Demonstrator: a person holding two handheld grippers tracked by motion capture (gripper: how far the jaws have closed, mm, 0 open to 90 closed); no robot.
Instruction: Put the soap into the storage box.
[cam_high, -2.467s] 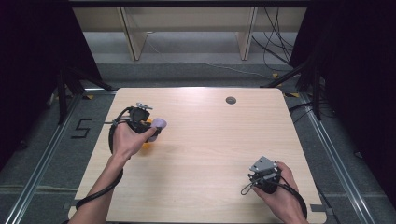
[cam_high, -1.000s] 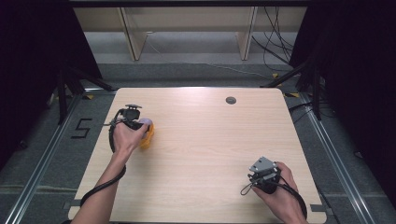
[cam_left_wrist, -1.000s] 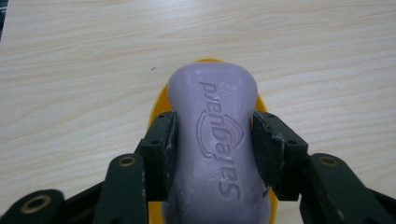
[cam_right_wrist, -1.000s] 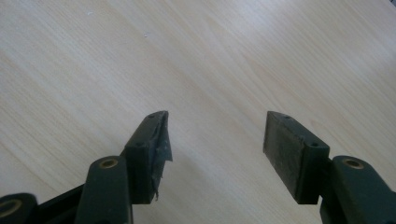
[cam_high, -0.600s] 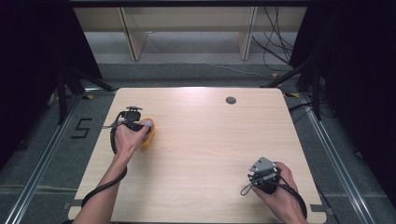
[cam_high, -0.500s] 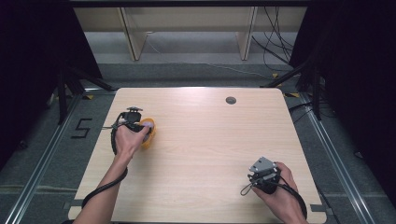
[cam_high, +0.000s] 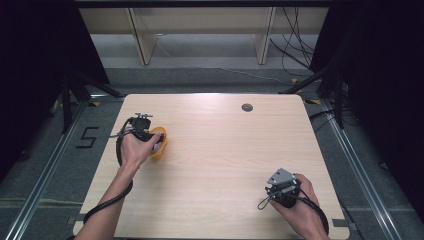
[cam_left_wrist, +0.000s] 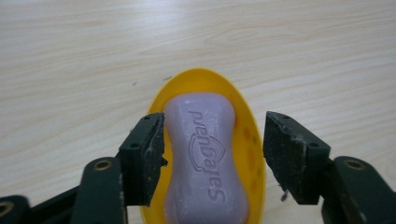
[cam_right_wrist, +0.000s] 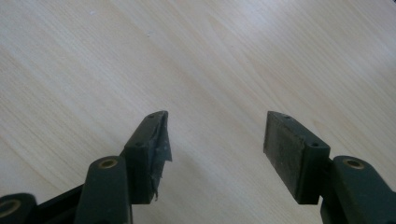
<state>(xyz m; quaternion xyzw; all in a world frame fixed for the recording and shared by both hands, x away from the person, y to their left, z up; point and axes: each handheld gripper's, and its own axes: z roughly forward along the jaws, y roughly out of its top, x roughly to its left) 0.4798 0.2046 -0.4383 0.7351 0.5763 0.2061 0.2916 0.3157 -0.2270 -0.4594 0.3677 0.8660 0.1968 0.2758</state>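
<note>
Two grippers over one light wood table (cam_high: 215, 165), bare grain. Near right corner: the right hand (cam_high: 300, 205) rests low on the top, holding the right gripper (cam_right_wrist: 215, 140), grey plate up, cable looped back over the wrist. Its jaws stand wide apart with nothing between them, just bare wood ahead.

Left side, mid-depth: the left forearm runs up from the near edge, and the left hand (cam_high: 134, 150) is wrapped round the left gripper (cam_left_wrist: 212, 140), which points down and toward the middle of the table. A black cable (cam_high: 107, 202) trails back along the arm. Under its tips sits a yellow dish (cam_left_wrist: 252, 140), flat on the wood near the left edge. A purple soap (cam_left_wrist: 205, 154) lies in the dish, lengthwise, embossed lettering up. The jaws have just been opening: they are about halfway apart and straddle the soap. The left pad looks to be at the soap's edge and the right pad stands clear with a gap, so there is no grip.

Nothing else near the dish. Far side of the top: a small dark round grommet (cam_high: 247, 107), well apart from both hands.

Beyond the table: grey floor, a "5" (cam_high: 86, 137) marked left of the table, metal rails (cam_high: 45, 170) along both sides, black curtains left and right, pale wooden frame legs (cam_high: 141, 35) and loose cables at the back.
</note>
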